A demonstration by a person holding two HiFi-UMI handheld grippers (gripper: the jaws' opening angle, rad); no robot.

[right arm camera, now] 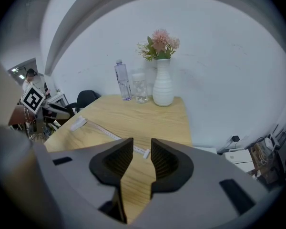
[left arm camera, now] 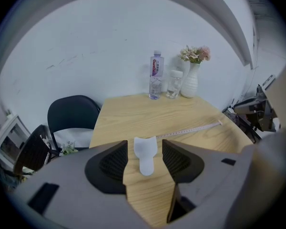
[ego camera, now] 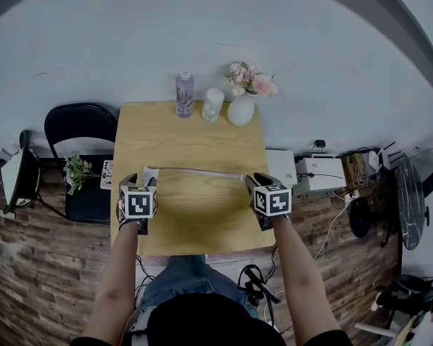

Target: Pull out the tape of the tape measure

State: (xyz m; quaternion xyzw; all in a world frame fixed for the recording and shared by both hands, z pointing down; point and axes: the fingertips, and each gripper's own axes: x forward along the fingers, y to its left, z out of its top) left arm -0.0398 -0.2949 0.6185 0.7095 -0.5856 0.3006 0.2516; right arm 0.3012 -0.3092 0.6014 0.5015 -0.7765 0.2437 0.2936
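The tape measure's white case (ego camera: 150,174) lies on the wooden table (ego camera: 195,132) at the left. Its tape (ego camera: 202,172) is drawn out to the right in a long strip. In the left gripper view the case (left arm camera: 145,151) sits between the pads of my left gripper (left arm camera: 145,159), with a gap on both sides. My left gripper (ego camera: 146,183) is open. My right gripper (ego camera: 251,182) is open at the tape's far end. In the right gripper view the white end tab (right arm camera: 145,153) lies on the table just ahead of the right gripper (right arm camera: 142,159), apart from it.
A water bottle (ego camera: 185,93), a glass jar (ego camera: 213,104) and a white vase with pink flowers (ego camera: 240,110) stand along the table's far edge by the wall. A black chair (ego camera: 79,125) is at the left. White boxes and cables (ego camera: 319,173) lie on the floor at the right.
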